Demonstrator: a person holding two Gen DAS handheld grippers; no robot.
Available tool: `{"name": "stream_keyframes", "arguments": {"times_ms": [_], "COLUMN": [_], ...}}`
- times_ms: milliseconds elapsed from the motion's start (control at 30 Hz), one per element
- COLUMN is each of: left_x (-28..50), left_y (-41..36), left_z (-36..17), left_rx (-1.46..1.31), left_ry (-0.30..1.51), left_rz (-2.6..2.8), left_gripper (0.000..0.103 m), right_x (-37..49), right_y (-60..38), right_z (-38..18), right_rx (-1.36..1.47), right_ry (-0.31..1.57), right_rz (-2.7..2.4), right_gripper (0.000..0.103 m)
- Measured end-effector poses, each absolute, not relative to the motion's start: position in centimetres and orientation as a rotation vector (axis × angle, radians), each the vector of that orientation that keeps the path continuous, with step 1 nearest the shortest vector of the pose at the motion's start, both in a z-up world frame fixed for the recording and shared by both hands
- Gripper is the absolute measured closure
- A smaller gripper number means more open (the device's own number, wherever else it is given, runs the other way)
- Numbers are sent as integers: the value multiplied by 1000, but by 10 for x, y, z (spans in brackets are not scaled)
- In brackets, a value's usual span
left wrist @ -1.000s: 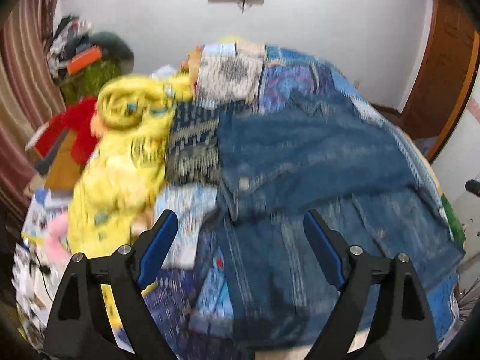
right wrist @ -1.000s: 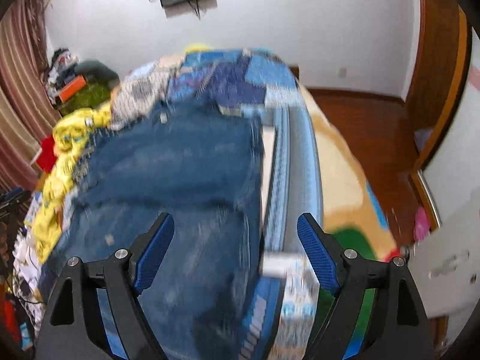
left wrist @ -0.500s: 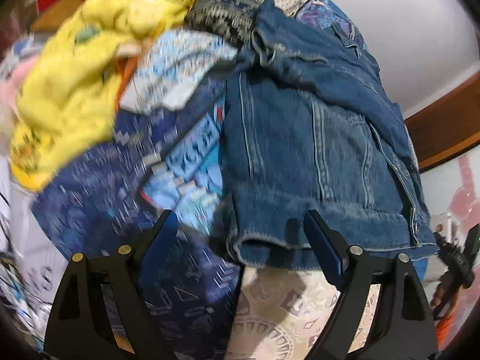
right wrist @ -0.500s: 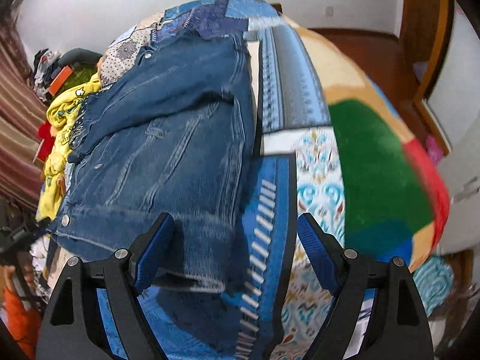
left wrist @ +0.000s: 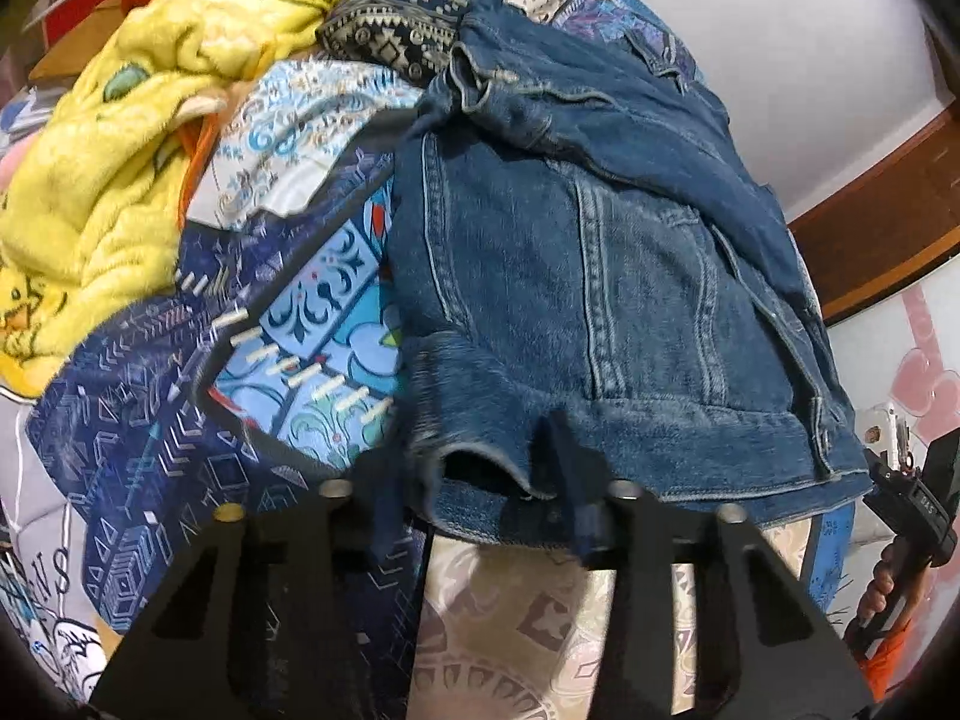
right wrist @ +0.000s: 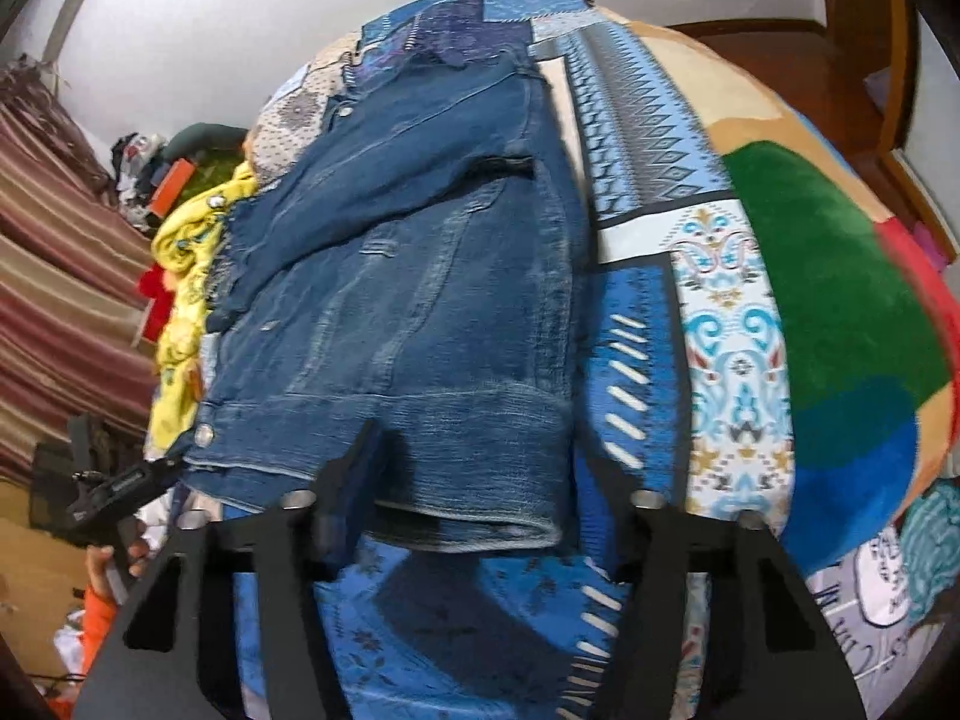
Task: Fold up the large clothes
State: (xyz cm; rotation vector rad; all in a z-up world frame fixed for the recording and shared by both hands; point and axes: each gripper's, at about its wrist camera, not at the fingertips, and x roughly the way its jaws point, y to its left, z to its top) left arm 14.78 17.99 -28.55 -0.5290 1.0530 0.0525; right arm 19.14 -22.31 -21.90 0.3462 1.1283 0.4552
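Note:
A blue denim jacket (left wrist: 600,276) lies spread on a bed with a patchwork cover (left wrist: 180,420), one sleeve folded across its upper part. My left gripper (left wrist: 480,480) is open, its jaws astride the jacket's near-left hem corner, at the bed's near edge. In the right wrist view the jacket (right wrist: 420,276) fills the middle. My right gripper (right wrist: 486,492) is open with its jaws astride the jacket's near-right hem corner. Each gripper shows at the edge of the other's view, hand-held.
A yellow blanket (left wrist: 108,168) is heaped at the jacket's left. The patchwork cover (right wrist: 720,312) runs on to the jacket's right, with green and red patches. Striped curtains (right wrist: 60,276) hang at the far left. A wooden door frame (left wrist: 870,222) stands behind.
Both grippers have dropped from a high view over the bed to the jacket's near hem. Their jaws have closed in a little but remain open around the hem corners.

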Motion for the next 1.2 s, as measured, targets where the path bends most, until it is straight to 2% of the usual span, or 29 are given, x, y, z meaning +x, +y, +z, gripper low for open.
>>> {"name": "stream_keyframes", "arguments": {"times_ms": [67,133,233,300,600,767,967,1200], "left_x": [149,154,162,170,225,278,352,428], "left_y": [181,182,181,180,184,207,227,237], "left_z": [-282,-278,-263,-251,-166,-144,-148,-189], "left_rx": [-515,-503,-483,-473,-394,-426,-456,-446], "left_ry": [1039,1033,998,965,759,691,701,781], "left_rz": [52,50,41,41,8,36,97,161], "left_gripper": [78,82,90,91,92,92,92,91], "right_x": [194,199,209,215,265,312,390,463], "right_y": [-219,-215,-211,-207,-178,-169,-152,-131], "right_z": [-216,-212,-200,-190,-150,-121,-120,-168], "right_rx": [322,296,276,258,184,148,166,154], "right_ry": [1119,1110,1083,1052,902,790,763,859], "right_rz": [455,456,488,512,557,517,465,394], "right_gripper": [60,76,87,90,92,92,92,92]}}
